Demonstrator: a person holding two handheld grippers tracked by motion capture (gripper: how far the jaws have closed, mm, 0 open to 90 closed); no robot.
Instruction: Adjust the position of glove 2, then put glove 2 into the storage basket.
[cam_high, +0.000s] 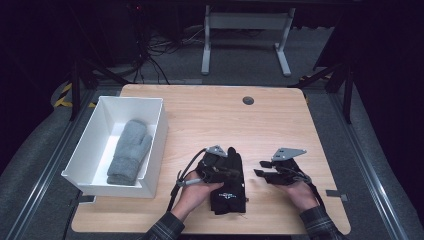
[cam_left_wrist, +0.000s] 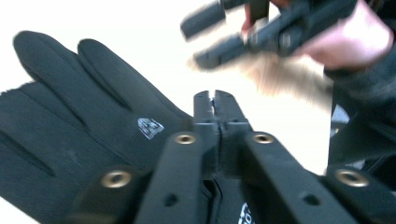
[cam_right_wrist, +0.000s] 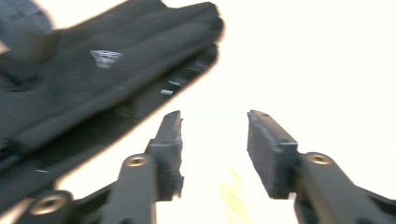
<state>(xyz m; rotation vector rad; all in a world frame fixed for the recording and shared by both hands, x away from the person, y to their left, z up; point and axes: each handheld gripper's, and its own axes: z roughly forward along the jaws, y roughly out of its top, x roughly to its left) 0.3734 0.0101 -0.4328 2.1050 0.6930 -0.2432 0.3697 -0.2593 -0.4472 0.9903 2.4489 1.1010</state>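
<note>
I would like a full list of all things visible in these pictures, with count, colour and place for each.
black gloves: two, stacked, black with small white logos, on the table in front of the person, between the hands
mitten: one, grey, lying inside the white bin
bin: one, white, on the table's left side
table: one, light wood, with a dark round grommet near its far edge
left claw: one, black, jaws shut, at the black gloves' edge
right claw: one, black, jaws apart with nothing between them, to the right of the gloves

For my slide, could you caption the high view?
Left gripper shut over black gloves; right gripper open beside them.
</note>
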